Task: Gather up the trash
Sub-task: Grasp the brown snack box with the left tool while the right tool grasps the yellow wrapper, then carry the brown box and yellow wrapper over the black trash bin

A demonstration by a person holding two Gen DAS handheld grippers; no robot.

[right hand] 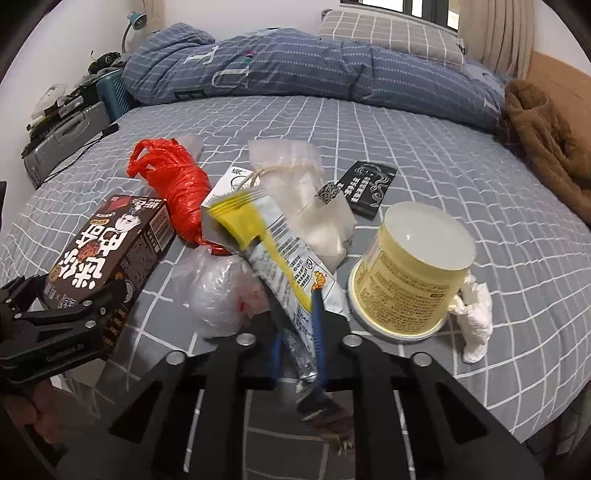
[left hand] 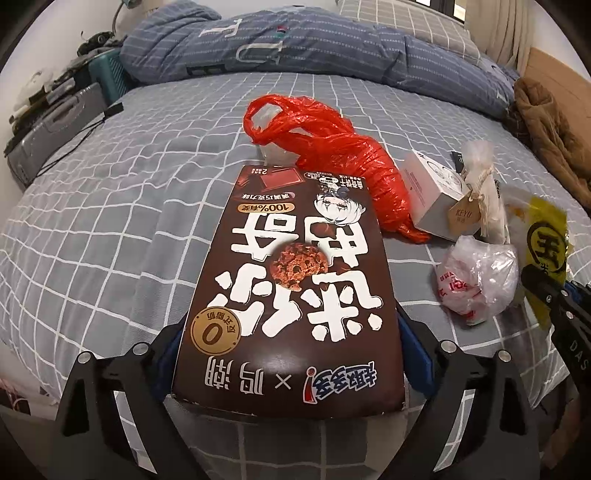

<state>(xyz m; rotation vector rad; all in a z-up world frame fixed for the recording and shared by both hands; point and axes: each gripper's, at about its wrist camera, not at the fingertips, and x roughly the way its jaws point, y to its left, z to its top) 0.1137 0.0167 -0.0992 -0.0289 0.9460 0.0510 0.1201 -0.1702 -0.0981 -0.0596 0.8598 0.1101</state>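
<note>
My left gripper (left hand: pixel 290 354) is shut on a brown cookie box (left hand: pixel 288 280) and holds it just above the bed; the box also shows in the right wrist view (right hand: pixel 107 251). My right gripper (right hand: pixel 297 325) is shut on a yellow and silver snack wrapper (right hand: pixel 280 251), held up over the trash; its tip shows in the left wrist view (left hand: pixel 546 243). On the checked bedsheet (left hand: pixel 110 221) lie a red plastic bag (left hand: pixel 340 147), a crumpled clear bag (left hand: pixel 476 277), a small white box (left hand: pixel 428 192), a tied white pouch (right hand: pixel 295 181), a black sachet (right hand: pixel 369 188), an upturned yellow cup (right hand: pixel 410 269) and a tissue wad (right hand: pixel 476 317).
A rolled blue duvet (right hand: pixel 295 70) and a pillow (right hand: pixel 388 33) lie at the head of the bed. A brown coat (right hand: pixel 546 140) is at the right edge. Grey and teal suitcases (right hand: pixel 70 129) stand left of the bed with a cable trailing onto the sheet.
</note>
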